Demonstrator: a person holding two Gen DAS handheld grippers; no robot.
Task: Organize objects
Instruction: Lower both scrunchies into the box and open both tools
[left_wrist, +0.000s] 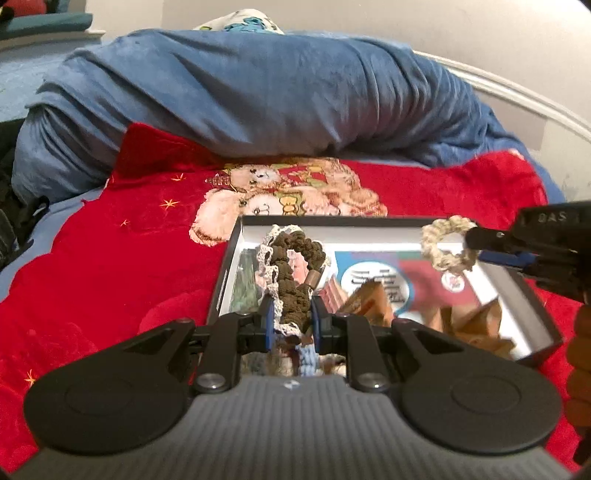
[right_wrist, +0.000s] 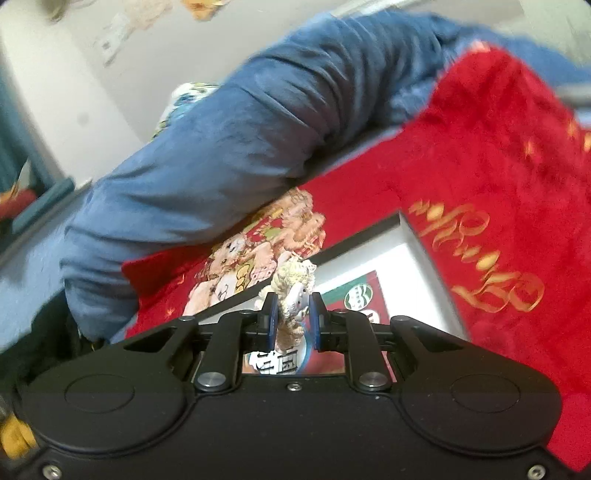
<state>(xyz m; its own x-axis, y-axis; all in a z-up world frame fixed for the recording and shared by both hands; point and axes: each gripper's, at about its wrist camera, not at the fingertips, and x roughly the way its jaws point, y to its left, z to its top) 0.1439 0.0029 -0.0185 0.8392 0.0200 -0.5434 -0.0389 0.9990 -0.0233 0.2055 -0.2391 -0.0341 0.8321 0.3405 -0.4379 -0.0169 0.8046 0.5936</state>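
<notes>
My left gripper (left_wrist: 292, 317) is shut on a brown scrunchie with white lace trim (left_wrist: 293, 273), held over the near left part of an open box (left_wrist: 229, 266) with white walls and a dark rim. In the left wrist view my right gripper (left_wrist: 471, 240) reaches in from the right, shut on a cream crocheted scrunchie (left_wrist: 445, 242) above the box. The right wrist view shows that gripper (right_wrist: 292, 317) clamping the cream scrunchie (right_wrist: 291, 291), which bears a small white charm, over the box (right_wrist: 413, 236).
The box lies on a red blanket (left_wrist: 110, 258) printed with teddy bears (left_wrist: 288, 192). Inside it are orange packets (left_wrist: 458, 321), a colourful printed card (left_wrist: 391, 280) and other small items. A rolled blue duvet (left_wrist: 258, 96) lies behind, and a white bed rail (left_wrist: 517, 88) curves at right.
</notes>
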